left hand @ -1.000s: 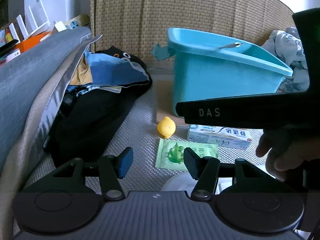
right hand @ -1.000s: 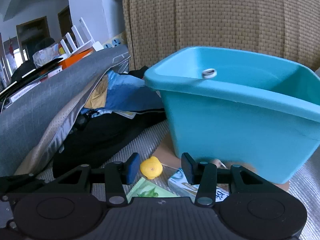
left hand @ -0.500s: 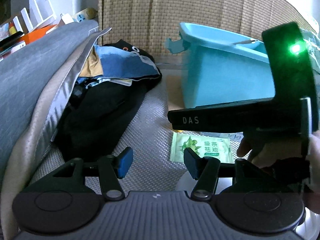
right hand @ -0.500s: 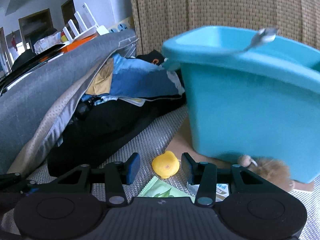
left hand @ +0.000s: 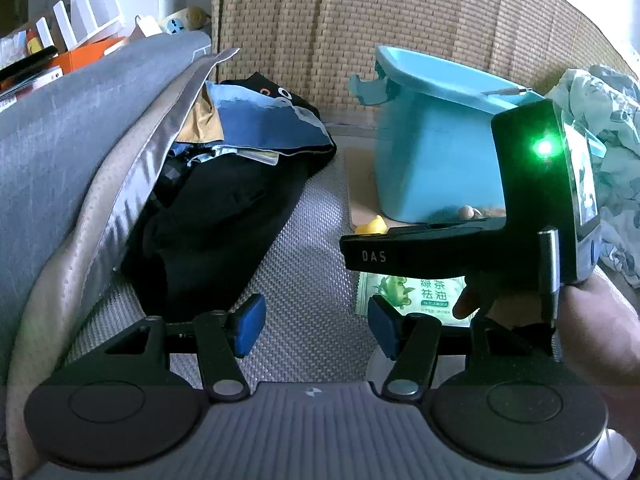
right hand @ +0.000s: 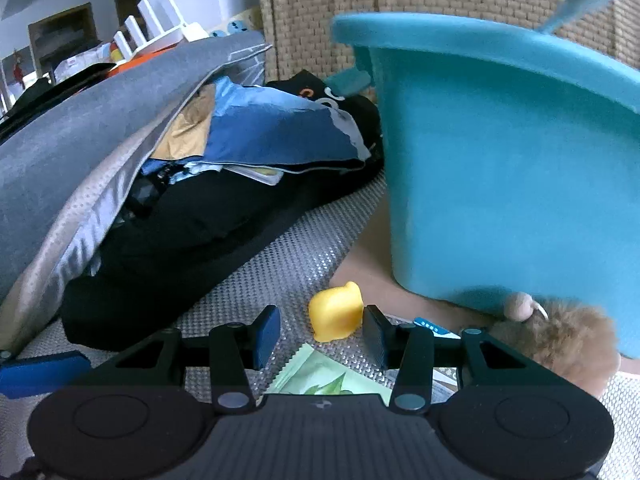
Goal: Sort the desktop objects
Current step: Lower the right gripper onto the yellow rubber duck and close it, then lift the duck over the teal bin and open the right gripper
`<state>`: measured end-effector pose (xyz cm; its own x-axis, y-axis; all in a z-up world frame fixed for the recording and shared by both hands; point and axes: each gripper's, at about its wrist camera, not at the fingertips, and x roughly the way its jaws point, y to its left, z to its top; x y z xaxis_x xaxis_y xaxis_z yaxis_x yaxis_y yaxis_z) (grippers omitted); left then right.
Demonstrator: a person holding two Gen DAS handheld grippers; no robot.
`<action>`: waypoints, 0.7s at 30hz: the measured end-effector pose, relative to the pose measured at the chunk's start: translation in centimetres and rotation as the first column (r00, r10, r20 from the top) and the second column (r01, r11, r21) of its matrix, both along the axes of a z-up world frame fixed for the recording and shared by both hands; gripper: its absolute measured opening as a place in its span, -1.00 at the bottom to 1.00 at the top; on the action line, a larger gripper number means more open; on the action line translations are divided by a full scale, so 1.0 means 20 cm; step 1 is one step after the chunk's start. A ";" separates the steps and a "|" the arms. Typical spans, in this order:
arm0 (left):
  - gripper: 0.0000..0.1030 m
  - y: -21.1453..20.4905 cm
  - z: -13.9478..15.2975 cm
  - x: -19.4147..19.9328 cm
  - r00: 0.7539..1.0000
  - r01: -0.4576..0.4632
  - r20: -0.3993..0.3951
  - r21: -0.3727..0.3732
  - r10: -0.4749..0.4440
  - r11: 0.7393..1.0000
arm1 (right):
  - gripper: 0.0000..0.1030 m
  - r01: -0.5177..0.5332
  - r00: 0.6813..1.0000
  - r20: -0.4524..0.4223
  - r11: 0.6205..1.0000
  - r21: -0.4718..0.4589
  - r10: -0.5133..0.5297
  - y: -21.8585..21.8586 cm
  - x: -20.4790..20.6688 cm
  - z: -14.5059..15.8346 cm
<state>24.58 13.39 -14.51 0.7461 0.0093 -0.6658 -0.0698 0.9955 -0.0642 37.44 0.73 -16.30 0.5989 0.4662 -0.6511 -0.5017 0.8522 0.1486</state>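
1. A woven rattan panel stands upright along the back of the scene.
2. A grey cushion slopes down the left side, with a heap of black and blue bags lying against it.
3. The silvery woven mat is the surface that carries the things.
4. A teal plastic tub stands upright on a brown board on the mat, right of the bags. Something thin and metallic juts above its rim, too blurred to name.
5. The right gripper is low over the mat, jaws spread. In the left wrist view its black body crosses the right side, with a green light lit and a hand around its handle.
6. The left gripper has its jaws spread with only mat between them.
7. A brown furry toy lies at the foot of the tub, touching its wall.
8. A green sachet with printed characters lies flat on the mat, near the left gripper's right jaw.
9. A small yellow duck sits on the mat just in front of the tub. It lies between the right jaws, close beside the right-hand pad. Whether that pad touches it cannot be told; the left pad is clear of it.
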 end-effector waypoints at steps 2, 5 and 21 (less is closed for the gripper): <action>0.18 0.00 0.00 0.00 1.000 0.002 0.001 0.000 -0.002 1.000 | -0.06 0.008 1.000 0.008 1.000 0.009 -0.008 -0.01 0.00 0.00; 0.18 0.00 0.00 0.00 1.000 0.005 0.002 0.000 -0.005 1.000 | -0.30 0.022 1.000 0.001 1.000 0.020 -0.022 -0.01 0.02 -0.01; 0.18 0.01 0.02 0.00 1.000 0.005 0.015 -0.003 -0.005 1.000 | -0.30 -0.035 0.995 0.094 0.999 0.011 0.034 0.03 -0.07 0.13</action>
